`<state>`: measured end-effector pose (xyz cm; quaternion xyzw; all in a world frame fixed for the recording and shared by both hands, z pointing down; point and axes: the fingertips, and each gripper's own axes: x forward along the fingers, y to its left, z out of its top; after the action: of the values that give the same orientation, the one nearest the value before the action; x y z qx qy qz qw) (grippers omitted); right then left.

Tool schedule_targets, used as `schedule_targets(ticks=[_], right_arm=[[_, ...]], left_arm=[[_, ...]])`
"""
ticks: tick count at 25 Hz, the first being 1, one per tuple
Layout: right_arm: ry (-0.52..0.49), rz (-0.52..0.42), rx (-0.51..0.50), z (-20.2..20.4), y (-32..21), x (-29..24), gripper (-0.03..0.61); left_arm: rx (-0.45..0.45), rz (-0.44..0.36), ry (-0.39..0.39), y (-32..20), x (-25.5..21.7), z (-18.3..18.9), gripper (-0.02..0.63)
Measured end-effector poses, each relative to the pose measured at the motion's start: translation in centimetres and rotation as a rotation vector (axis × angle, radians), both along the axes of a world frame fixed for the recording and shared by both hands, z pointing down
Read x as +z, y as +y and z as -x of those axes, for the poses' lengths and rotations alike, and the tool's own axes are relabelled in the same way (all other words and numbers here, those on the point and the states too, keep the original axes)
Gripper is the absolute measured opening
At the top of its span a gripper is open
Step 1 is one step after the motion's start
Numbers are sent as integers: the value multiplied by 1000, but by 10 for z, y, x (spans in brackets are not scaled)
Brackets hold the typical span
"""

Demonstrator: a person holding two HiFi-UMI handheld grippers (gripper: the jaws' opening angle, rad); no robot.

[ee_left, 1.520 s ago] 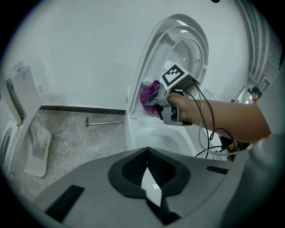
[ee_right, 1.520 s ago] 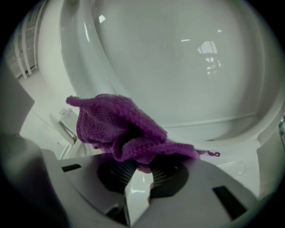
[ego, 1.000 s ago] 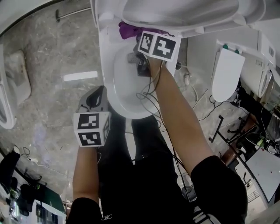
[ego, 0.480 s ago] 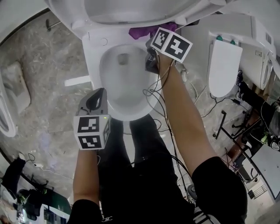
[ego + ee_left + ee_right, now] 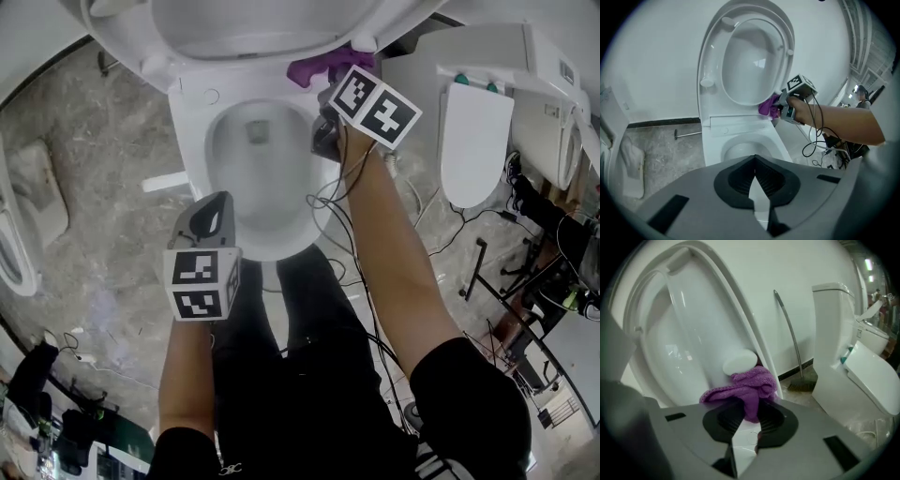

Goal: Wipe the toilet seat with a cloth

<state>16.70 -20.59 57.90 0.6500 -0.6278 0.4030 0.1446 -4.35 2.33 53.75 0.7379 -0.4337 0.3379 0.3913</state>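
Two grippers hang over a white toilet bowl (image 5: 195, 150). The left gripper (image 5: 212, 214) hovers near the bowl's front-left rim, its jaws pressed together with nothing between them. Behind the bowl, the toilet seat (image 5: 711, 56) stands raised. The right gripper (image 5: 746, 420) pinches a purple cloth (image 5: 749, 385), which is bunched against the seat's lower right edge, just beside a white bumper (image 5: 739, 363). Further right stands another toilet (image 5: 478, 150).

Fluffy purple cloth (image 5: 749, 389); glossy white ceramic toilet (image 5: 192, 131). Mottled grey stone floor (image 5: 84, 225), veined paler. Left gripper (image 5: 754, 161) and right gripper (image 5: 751, 406): grey bodies, cubes bearing black-and-white square markers.
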Motion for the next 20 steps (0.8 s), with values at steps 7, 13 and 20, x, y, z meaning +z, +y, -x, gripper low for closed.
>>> schedule_targets(ticks=[7,13,20], right_arm=[[-34,-96,-37,6,11,-37,77],[-20,-173,-67,5,13,-66,77],[63,-260,-100,-3,0,-104,77]], left_arm=[[7,-5,-4,5,-7,-10,6],[9,-10,-11,11,-11,-13,6],[14,-11,9,21,-16,-21,6]])
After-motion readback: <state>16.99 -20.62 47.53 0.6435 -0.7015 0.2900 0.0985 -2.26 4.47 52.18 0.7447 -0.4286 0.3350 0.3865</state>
